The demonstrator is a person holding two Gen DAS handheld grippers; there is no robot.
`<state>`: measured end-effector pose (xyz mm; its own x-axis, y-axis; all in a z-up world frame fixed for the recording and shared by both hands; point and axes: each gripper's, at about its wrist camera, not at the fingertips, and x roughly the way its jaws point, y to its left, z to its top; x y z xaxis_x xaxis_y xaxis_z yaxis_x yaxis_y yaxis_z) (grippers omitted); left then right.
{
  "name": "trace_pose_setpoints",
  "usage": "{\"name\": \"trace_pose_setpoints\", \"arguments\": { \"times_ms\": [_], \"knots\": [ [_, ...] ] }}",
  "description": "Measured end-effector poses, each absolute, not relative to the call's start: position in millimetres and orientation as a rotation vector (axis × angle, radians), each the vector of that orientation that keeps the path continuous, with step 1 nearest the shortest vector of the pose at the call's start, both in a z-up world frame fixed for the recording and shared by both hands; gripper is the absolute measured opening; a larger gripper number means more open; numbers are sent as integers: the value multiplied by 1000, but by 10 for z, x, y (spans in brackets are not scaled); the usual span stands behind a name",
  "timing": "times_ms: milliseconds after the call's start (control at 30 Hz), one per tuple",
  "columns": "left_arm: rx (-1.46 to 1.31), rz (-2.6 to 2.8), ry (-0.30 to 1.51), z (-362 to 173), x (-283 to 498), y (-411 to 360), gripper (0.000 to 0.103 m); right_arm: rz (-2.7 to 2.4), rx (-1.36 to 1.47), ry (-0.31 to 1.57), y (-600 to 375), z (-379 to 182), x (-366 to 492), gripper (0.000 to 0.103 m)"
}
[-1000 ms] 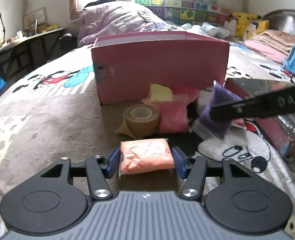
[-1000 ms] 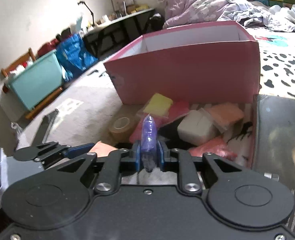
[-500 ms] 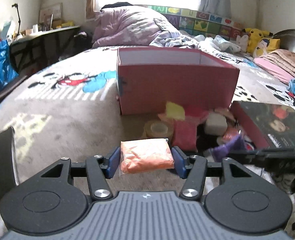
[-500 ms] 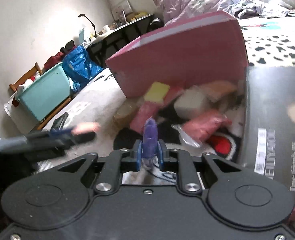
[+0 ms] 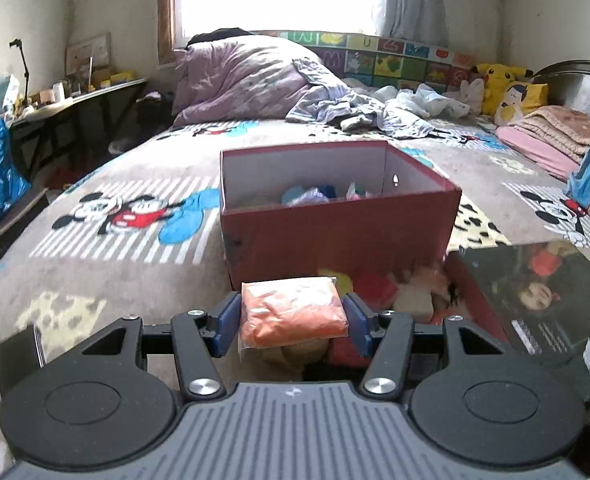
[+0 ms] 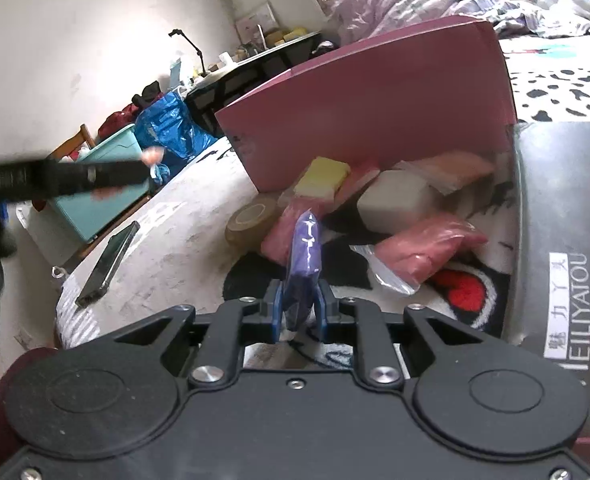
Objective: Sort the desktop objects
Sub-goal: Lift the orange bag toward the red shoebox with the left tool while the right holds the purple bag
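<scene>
Our left hand-held gripper (image 5: 291, 322) is closed on an orange clay packet in clear wrap (image 5: 291, 314), held above the bed just before the open pink cardboard box (image 5: 335, 236). Our right hand-held gripper (image 6: 299, 314) pinches a flat purple clay packet (image 6: 305, 248) upright, low over the pile beside the box: a yellow block (image 6: 322, 176), a white block (image 6: 395, 204), a brown tape roll (image 6: 251, 218).

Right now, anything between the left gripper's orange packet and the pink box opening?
Nothing visible blocks it. The orange packet is clamped in the left gripper, short of the pink box. The near wall lies between; the top is open, with items already inside.
</scene>
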<state>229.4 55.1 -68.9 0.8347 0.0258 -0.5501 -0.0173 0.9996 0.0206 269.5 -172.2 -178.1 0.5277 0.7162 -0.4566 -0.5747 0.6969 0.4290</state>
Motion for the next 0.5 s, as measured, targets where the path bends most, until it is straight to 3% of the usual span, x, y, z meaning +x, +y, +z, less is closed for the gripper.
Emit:
{"name": "trace_pose_setpoints", "arguments": {
  "times_ms": [500],
  "knots": [
    [36,12,583,-297,3415,674,55,784,217,650,-1717,-1791,2675,16]
  ]
}}
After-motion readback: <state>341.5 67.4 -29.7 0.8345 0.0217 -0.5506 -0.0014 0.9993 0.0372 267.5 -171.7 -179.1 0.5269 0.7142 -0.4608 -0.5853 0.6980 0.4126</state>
